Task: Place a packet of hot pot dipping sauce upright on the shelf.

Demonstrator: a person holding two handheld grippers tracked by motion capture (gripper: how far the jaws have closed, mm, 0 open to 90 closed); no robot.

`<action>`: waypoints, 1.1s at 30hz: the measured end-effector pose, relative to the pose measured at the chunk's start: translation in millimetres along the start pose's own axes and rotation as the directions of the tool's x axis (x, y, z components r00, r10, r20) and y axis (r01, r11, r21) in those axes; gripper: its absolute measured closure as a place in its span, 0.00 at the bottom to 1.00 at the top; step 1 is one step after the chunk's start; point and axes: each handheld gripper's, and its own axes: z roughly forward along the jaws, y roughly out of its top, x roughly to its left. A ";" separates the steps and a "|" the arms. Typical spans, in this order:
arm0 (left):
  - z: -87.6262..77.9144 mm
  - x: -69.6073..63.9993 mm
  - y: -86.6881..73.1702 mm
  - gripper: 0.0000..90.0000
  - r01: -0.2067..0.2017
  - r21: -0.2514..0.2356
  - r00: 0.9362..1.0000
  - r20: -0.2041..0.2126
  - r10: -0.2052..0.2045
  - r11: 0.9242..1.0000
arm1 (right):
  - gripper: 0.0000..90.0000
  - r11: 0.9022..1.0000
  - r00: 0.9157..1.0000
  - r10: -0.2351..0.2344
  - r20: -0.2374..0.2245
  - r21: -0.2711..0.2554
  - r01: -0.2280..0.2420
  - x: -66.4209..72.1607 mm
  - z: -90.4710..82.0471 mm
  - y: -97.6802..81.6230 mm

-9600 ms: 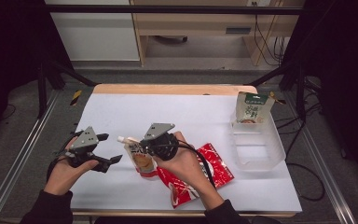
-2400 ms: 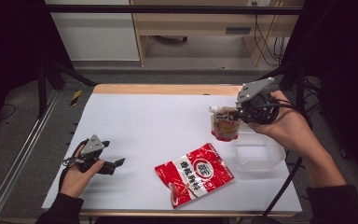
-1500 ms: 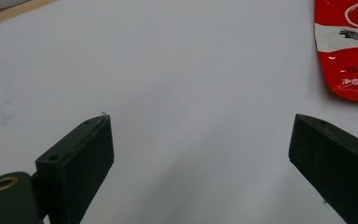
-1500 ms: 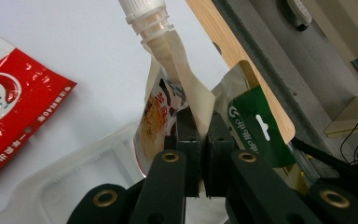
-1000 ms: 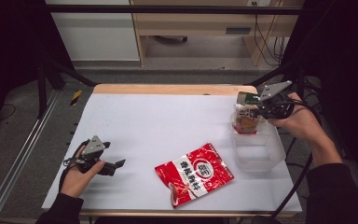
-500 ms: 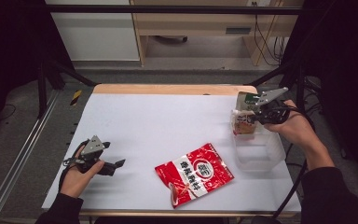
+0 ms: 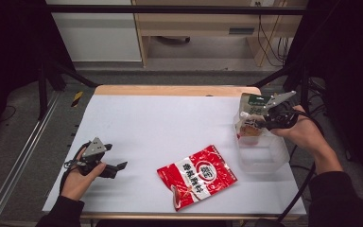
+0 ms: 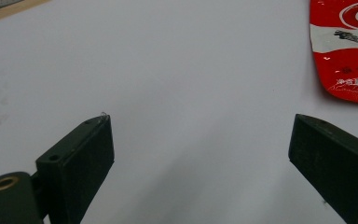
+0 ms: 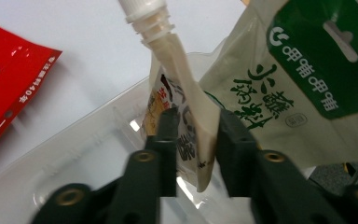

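Right gripper (image 9: 193, 140) has just been opening around the spout pouch (image 9: 186, 116) over the bin (image 7: 260, 153) by the tabletop's right edge; it may tip against the green pouch (image 9: 279, 84). Left gripper (image 8: 200, 154) gapes, empty.

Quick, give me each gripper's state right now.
Left gripper: open, holding nothing.
Right gripper: jaws just opening, spouted pouch between them over the clear container.

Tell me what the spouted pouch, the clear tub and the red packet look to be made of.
Spouted pouch: flexible printed film, seemingly laminate, creased, with a hard white plastic threaded spout. Clear tub: thin, glossy, see-through plastic, apparently rigid; the table shows through it. Red packet: shiny plastic or foil film, with wrinkles and glare.
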 end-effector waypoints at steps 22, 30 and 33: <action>12.0 -26.6 11.6 0.08 -0.062 0.009 0.998 0.033 0.062 0.998 | 0.15 0.971 0.983 0.059 0.173 -0.240 -0.016 84.8 -81.5 34.5; 19.3 -40.0 16.6 0.07 -0.093 0.012 0.994 0.059 0.092 0.996 | 0.19 0.961 0.991 0.041 0.124 -0.275 -0.005 129.5 -82.0 39.8; 22.6 -45.1 17.8 0.08 -0.110 0.022 0.992 0.068 0.108 0.994 | 0.16 0.968 0.993 0.028 0.111 -0.250 0.001 144.3 -73.0 39.7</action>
